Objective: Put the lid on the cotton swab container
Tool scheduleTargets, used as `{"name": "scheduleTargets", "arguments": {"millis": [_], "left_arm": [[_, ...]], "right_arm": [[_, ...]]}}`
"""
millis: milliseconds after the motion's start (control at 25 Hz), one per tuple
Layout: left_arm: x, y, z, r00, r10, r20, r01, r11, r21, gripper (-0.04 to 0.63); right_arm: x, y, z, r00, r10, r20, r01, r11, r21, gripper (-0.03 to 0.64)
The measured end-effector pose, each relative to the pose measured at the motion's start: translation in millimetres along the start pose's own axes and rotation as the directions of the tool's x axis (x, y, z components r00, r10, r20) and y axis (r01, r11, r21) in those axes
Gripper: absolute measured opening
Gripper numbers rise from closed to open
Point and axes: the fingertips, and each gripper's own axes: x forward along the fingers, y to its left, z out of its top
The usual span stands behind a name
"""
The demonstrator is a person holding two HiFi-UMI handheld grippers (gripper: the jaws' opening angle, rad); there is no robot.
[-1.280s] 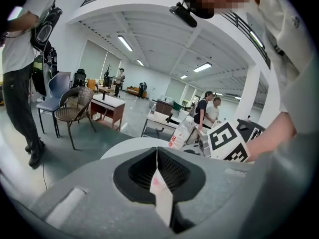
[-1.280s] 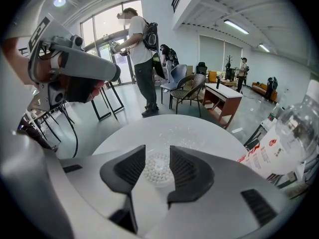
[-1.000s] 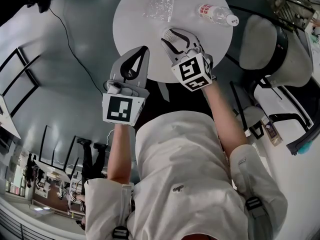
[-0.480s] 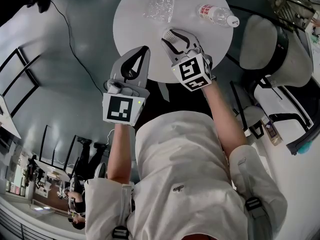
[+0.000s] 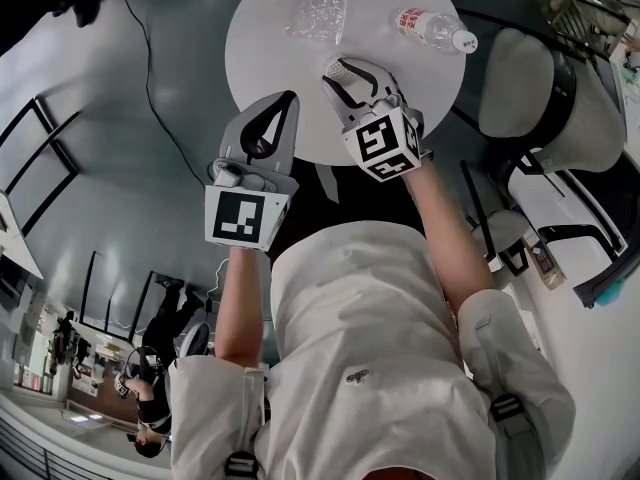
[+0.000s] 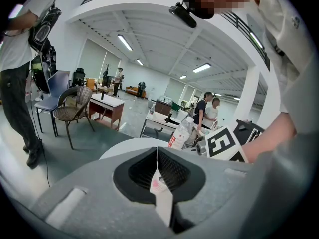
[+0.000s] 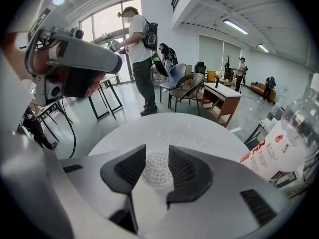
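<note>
My right gripper point(image 5: 352, 70) point(image 7: 158, 167) is shut on a small round cotton swab container point(image 7: 157, 169) packed with white swab tips, open side up. In the head view the container point(image 5: 340, 68) shows as a white disc just above the near part of the round white table point(image 5: 270, 38). A clear, glinting plastic piece point(image 5: 320, 10) point(image 7: 192, 133), possibly the lid, lies on the table's far side, apart from both grippers. My left gripper point(image 5: 290, 100) point(image 6: 157, 151) is at the table's near-left edge, shut with its fingertips touching and nothing visibly held.
A plastic water bottle point(image 5: 433, 27) point(image 7: 281, 141) point(image 6: 180, 133) lies on the table's far right. A pale chair point(image 5: 530, 88) stands right of the table. A black cable point(image 5: 150, 88) runs over the floor at left. People and office furniture are in the background.
Neither gripper has moved, and nothing on the table has shifted. Only a person in the far background has changed place.
</note>
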Motion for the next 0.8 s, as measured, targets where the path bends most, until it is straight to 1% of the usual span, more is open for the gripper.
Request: {"name": "scheduleTargets", "arguments": {"millis": [320,480,600,680,760,800], "left_arm": [[-1.0,-4.0,3.1,1.0,-0.002,0.002,0.002,1.0,0.01,0.012],[-3.4,-9.0,11.6,1.0,-0.006,0.018,0.006,1.0,0.001,0.012],[-5.5,-16.5,18.1,1.0,-0.005,0.022,0.004,1.0,0.018,0.012],[-6.8,-21.5,20.5,1.0,-0.003,0.021,0.003,1.0,0.029,0.012],[-8.4,-24.9,23.0,1.0,-0.001,0.018,0.001,0.999,0.038,0.012],[-9.3,-26.2,24.5,1.0,0.0,0.016,0.0,0.999,0.041,0.012]], "right_arm": [[0.1,0.2,0.9,1.0,-0.002,0.014,0.002,1.0,0.009,0.143],[-0.9,0.3,1.5,0.999,-0.006,0.032,0.006,1.0,0.018,0.143],[-2.8,-0.2,0.4,0.999,-0.008,0.042,0.007,1.0,0.023,0.141],[-4.4,-0.5,-1.2,0.999,-0.004,0.041,0.003,1.0,0.026,0.132],[-6.6,-0.3,-0.9,0.999,0.003,0.038,-0.004,1.0,0.03,0.086],[-8.2,-0.2,0.2,0.999,0.005,0.04,-0.006,0.999,0.033,0.083]]}}
